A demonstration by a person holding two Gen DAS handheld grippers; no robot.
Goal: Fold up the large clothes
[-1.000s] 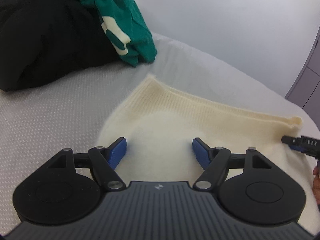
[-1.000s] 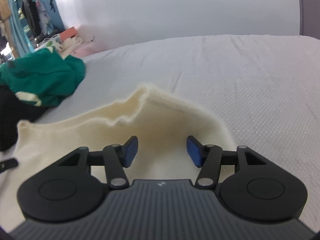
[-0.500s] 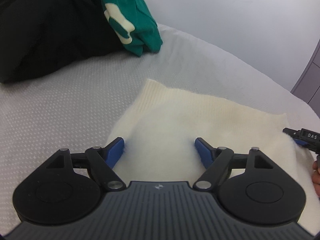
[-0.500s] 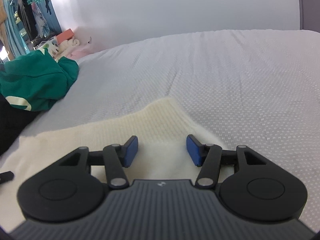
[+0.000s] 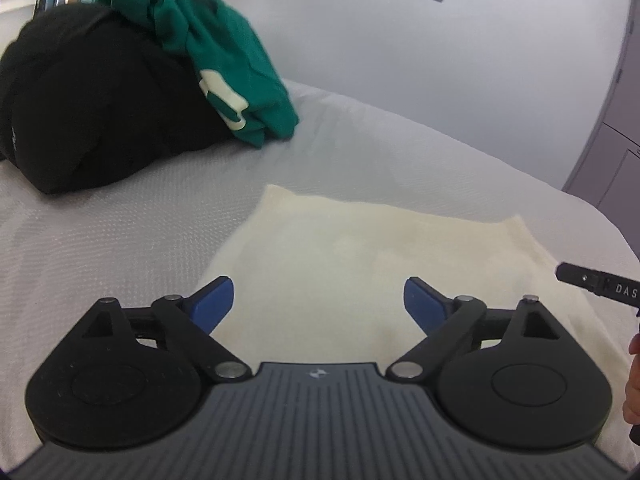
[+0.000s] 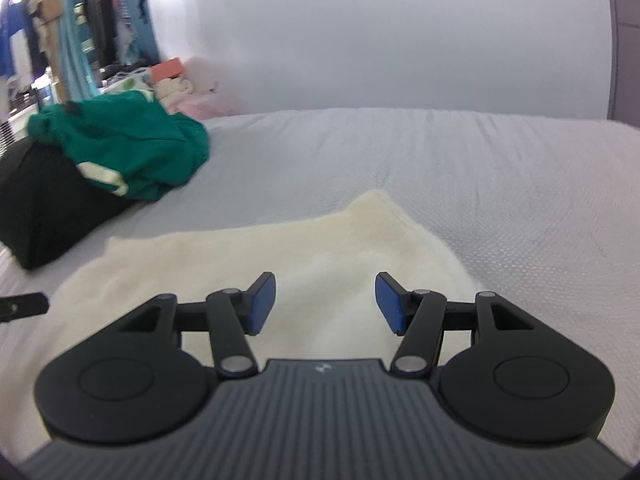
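Lying flat on the grey bed cover (image 5: 120,240), the cream knitted garment (image 5: 360,256) is looking soft and floppy, so the left gripper (image 5: 319,300) and right gripper (image 6: 325,306), both hovering spread wide and empty, are probably needing its far corners at 11 and 1 o'clock

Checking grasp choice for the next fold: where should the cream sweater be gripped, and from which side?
Probably the far corners of the cream sweater: left gripper at the left one, right gripper at the right. It lies flat, so come in low at the edges.

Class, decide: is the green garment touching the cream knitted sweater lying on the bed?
Apart. The right wrist view shows bare bedsheet between the green garment and the cream sweater.
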